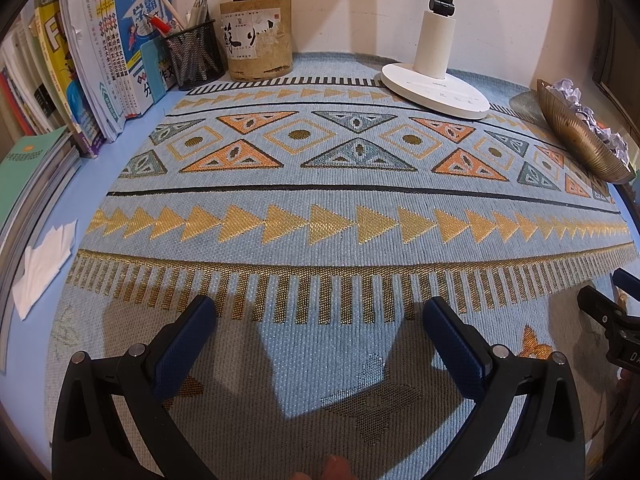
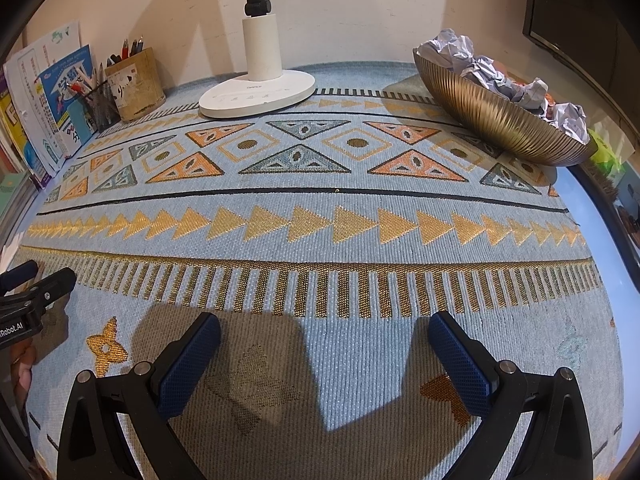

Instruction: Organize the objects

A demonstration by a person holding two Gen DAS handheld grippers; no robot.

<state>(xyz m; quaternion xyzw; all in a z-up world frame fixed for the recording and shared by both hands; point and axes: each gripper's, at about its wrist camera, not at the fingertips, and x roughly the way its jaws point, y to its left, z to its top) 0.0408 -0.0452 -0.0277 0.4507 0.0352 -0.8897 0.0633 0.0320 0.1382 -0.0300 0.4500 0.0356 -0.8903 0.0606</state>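
My left gripper (image 1: 320, 312) hangs open over the near part of a patterned blue mat (image 1: 320, 196), nothing between its blue pads. My right gripper (image 2: 324, 328) is open too, empty, above the same mat (image 2: 320, 200). A gold ribbed bowl (image 1: 580, 140) (image 2: 496, 116) full of crumpled paper balls (image 2: 484, 68) stands at the back right. Two pen holders stand at the back left: a black mesh cup (image 1: 196, 56) and a tan cylinder (image 1: 260, 36) (image 2: 136, 84), both with pens in them. A white tissue (image 1: 44, 264) lies at the mat's left edge.
A white desk lamp's base (image 1: 436, 88) (image 2: 256, 92) sits at the back centre against the wall. Books (image 1: 100, 60) (image 2: 52, 96) stand in a row along the left, with a green book (image 1: 28, 176) lying flat. Each gripper shows at the other view's edge.
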